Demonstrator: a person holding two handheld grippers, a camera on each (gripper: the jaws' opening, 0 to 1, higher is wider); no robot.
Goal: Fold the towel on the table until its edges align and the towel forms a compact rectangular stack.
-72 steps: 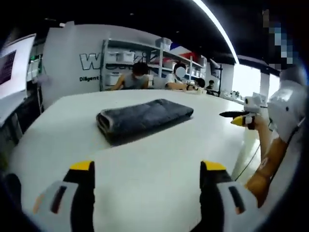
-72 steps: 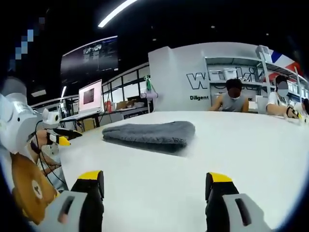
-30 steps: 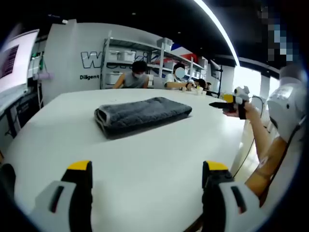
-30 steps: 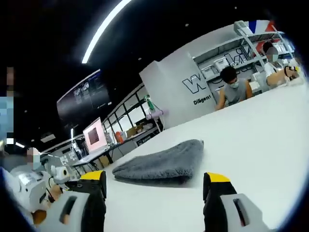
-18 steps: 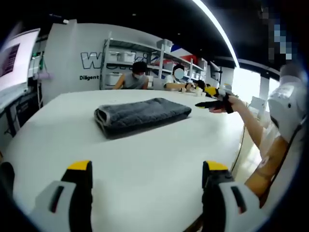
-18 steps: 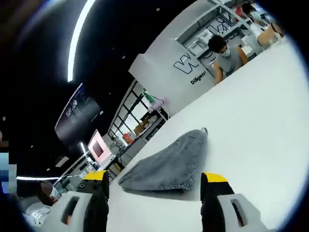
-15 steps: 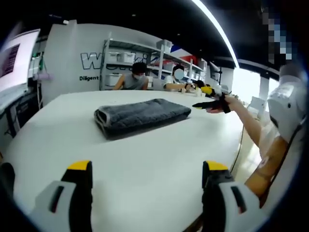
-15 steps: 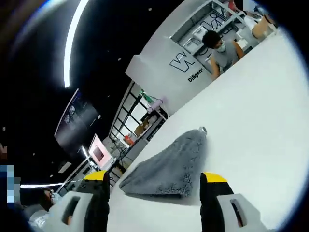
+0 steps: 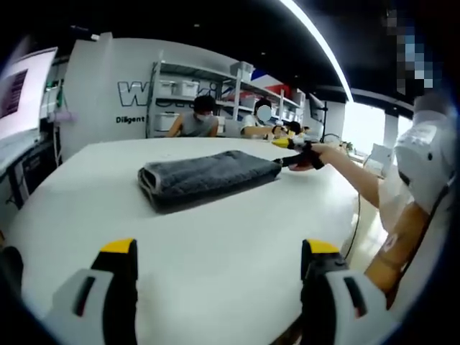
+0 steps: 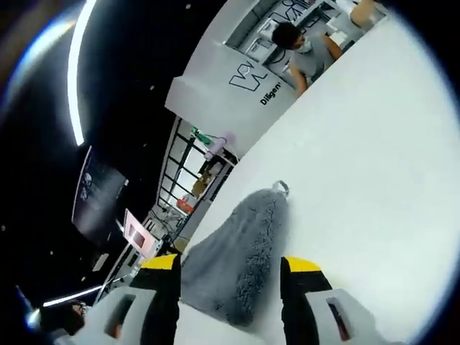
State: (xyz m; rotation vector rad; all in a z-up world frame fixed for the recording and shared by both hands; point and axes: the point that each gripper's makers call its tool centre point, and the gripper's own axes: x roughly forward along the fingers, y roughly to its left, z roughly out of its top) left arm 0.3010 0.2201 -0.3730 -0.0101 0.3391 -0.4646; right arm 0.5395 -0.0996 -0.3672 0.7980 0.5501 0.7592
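— So where is the towel [image 9: 207, 177]?
— Folded on the white tabletop [image 9: 215, 244]. The right gripper [image 10: 228, 274] is just beside its end, fingers apart. The left gripper [image 9: 215, 248], fingers apart too, is well apart from it; its view shows the whole towel.

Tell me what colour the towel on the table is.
Dark grey, plain, no pattern. The towel shows best in the left gripper view.

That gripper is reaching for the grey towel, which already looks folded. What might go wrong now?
1. The right gripper comes at the end of the towel with its fingers open. It may pinch only the top layer and peel the stack apart.
2. Its view is steeply rolled, so a tilted pull might drag the towel askew on the smooth table.
3. The left gripper hangs well back, open, so nothing pins the other end.
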